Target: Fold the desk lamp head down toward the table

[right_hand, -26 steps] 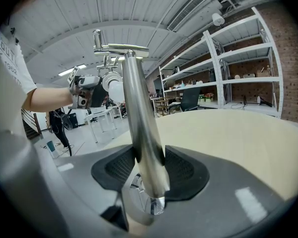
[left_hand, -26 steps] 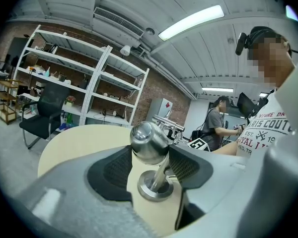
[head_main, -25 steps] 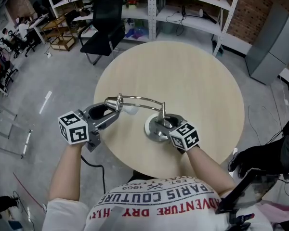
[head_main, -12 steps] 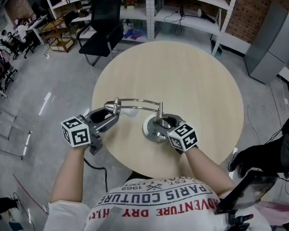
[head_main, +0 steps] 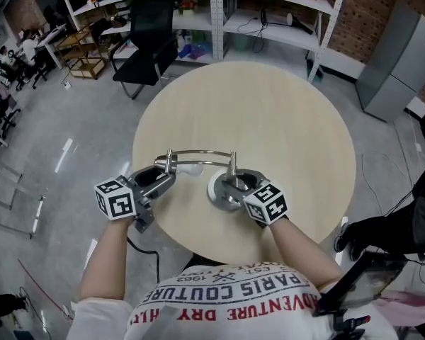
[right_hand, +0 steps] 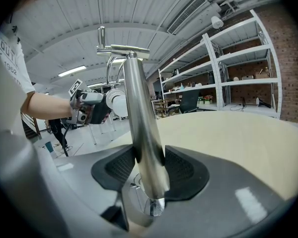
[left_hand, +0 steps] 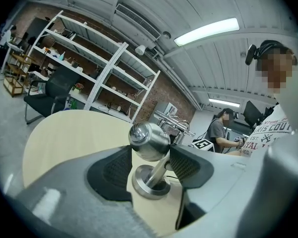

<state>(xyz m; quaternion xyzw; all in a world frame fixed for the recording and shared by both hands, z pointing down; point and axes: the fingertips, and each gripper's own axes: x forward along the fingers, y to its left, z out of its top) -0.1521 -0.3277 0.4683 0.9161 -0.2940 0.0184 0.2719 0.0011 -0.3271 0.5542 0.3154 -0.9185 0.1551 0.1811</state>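
A chrome desk lamp stands near the front edge of the round table point(head_main: 269, 112). Its round base point(head_main: 218, 190) carries an upright pole point(right_hand: 139, 113), and a curved arm point(head_main: 198, 151) arches left to the white lamp head point(head_main: 191, 168). My right gripper point(head_main: 234, 183) is shut on the pole just above the base, both pads pressing it point(right_hand: 149, 167). My left gripper point(head_main: 166, 172) holds the head end of the arm. There a chrome ball knob point(left_hand: 149, 142) sits between its wide-set pads, touching both. The lamp head hangs low, close over the tabletop.
A black cable point(head_main: 138, 250) drops from the table's near-left edge. Beyond the table are a black office chair point(head_main: 145, 41), white shelving point(head_main: 219, 6) and a grey cabinet point(head_main: 389, 55). People sit in the background at the far left.
My left gripper has sunk toward the table with the lamp's head end in it and rolled slightly. The right gripper and the pole have stayed put.
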